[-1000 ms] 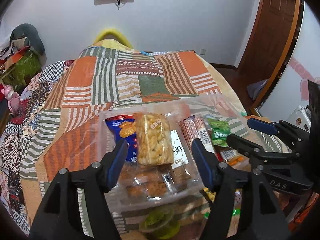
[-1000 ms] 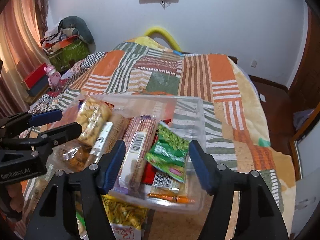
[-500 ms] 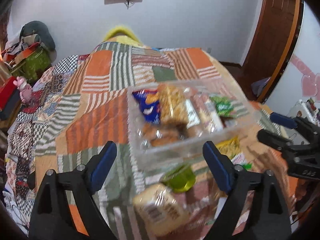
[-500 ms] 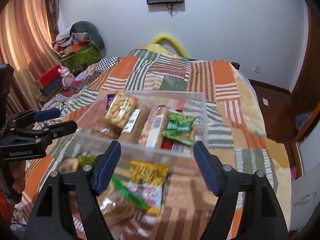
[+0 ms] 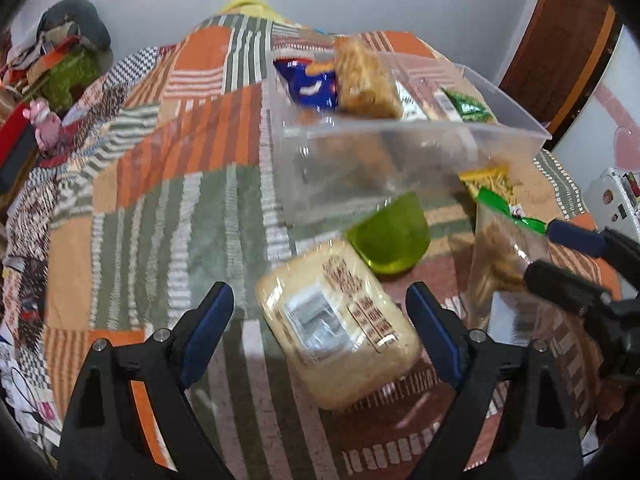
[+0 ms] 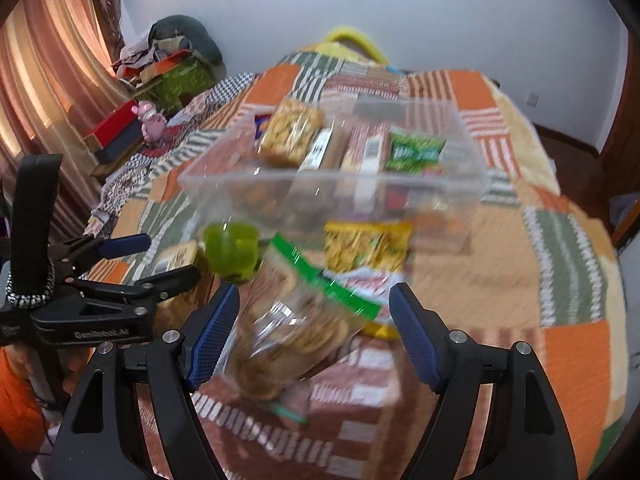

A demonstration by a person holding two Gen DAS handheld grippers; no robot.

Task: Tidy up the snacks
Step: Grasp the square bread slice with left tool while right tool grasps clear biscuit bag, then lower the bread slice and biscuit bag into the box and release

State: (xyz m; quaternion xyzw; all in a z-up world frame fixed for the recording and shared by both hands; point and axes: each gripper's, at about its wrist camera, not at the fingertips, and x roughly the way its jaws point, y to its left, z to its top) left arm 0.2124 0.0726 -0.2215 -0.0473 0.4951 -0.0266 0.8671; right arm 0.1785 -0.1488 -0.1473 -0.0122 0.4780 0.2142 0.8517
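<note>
Patchwork bed (image 5: 152,208) carrying clear bin (image 5: 400,160), frame centre; left tool (image 5: 320,320) wide, straddling bread pack (image 5: 340,332); right tool (image 6: 314,320) wide over cookie bag (image 6: 292,340), both readying pickups.

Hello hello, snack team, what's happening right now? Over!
Left gripper open over pale wrapped snack pack. Right gripper open over clear bag with green seal. Snack bin part filled. Nothing blocking.

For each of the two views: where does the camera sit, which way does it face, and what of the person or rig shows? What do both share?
Left wrist: behind the open left tool, looking down the bed at a bread pack; right tool at right edge.
Right wrist: behind the open right tool, over a cookie bag; left tool at left edge.
Shared: clear bin, green cup, quilt.
</note>
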